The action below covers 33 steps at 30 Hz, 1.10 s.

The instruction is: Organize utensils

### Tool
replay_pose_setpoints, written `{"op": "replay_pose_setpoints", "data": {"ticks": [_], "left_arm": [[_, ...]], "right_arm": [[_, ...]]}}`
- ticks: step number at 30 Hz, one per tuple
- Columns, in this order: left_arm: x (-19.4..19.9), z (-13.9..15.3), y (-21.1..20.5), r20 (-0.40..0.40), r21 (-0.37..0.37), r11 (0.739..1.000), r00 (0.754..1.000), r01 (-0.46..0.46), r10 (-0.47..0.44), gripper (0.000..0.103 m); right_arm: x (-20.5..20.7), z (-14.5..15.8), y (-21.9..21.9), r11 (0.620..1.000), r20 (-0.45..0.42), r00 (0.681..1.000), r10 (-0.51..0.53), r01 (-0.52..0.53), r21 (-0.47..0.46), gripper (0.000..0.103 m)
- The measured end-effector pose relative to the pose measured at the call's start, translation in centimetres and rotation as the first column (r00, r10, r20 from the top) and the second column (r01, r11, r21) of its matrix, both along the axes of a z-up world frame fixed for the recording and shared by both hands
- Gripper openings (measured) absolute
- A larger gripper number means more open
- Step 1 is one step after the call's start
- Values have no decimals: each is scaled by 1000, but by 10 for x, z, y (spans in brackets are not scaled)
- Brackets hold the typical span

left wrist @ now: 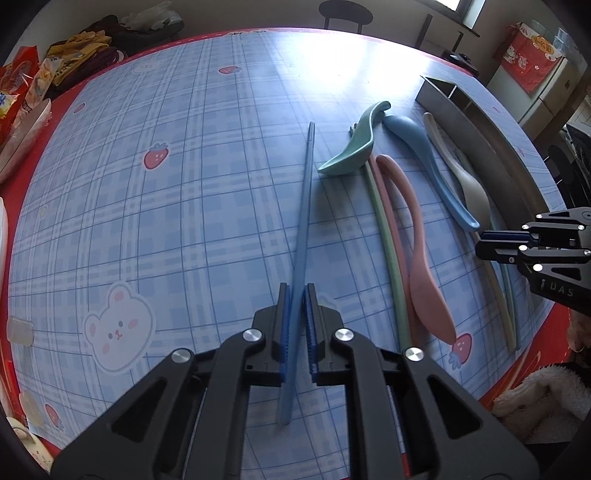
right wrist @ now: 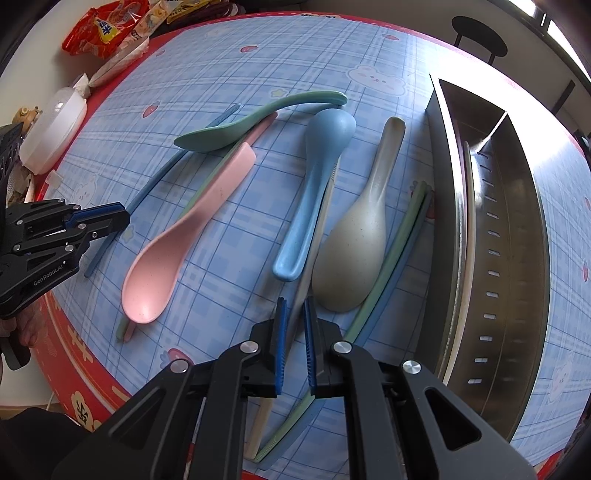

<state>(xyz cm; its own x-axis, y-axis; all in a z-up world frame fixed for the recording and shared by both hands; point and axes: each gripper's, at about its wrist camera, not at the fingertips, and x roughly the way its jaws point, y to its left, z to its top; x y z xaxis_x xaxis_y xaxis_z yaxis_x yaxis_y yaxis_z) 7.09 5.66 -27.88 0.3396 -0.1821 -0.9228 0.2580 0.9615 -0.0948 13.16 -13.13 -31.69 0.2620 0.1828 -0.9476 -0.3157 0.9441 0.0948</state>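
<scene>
My left gripper [left wrist: 297, 295] is shut on a long blue chopstick [left wrist: 304, 206] that lies on the checked tablecloth; the right wrist view shows the same gripper [right wrist: 125, 216] at its left edge. My right gripper [right wrist: 295, 301] is shut on a cream chopstick [right wrist: 262, 417] that runs under the blue spoon [right wrist: 321, 166] and beside the beige spoon [right wrist: 354, 258]. A pink spoon [right wrist: 177, 236] and a teal spoon [right wrist: 240, 127] lie between the two grippers. The steel utensil holder [right wrist: 517, 221] stands on the right, with a pale chopstick [right wrist: 469, 221] inside it.
A green and a blue chopstick [right wrist: 399, 236] lie against the holder's wall. A green chopstick [left wrist: 388, 240] rests under the pink spoon. Snack bags [right wrist: 107, 29] and a white lidded bowl [right wrist: 55, 125] sit at the table's far left. The red table edge [right wrist: 74, 350] is close.
</scene>
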Motion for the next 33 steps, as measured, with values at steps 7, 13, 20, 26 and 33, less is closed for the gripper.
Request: {"op": "replay_pose_setpoints", "data": {"ticks": [7,13,20,26,33], "left_arm": [[0,0,4,-35,-18,1000,999,3,-4,11],[2,1,4,-36,-16,1000,999,10,-10,11],[5,0,14,-59,-97,992,995,-85,79,10],[-14,14,26,-45,-154,979,991,-134,129,10],[-42,44,45,15,-178,969,984,-171,177,10]], "right_arm": [[-1,0,0,1000,1,1000,0,0,2,10],[0,0,-1,1000,1,1000,-2,2,6,10],[1,1,-6,1000,-5,1000,-8,9,25,9],[-4,3,-18,991,-51,997,-51,57,118,6],[-11,16,-23,984,-14,997,-70,71,163,6]]}}
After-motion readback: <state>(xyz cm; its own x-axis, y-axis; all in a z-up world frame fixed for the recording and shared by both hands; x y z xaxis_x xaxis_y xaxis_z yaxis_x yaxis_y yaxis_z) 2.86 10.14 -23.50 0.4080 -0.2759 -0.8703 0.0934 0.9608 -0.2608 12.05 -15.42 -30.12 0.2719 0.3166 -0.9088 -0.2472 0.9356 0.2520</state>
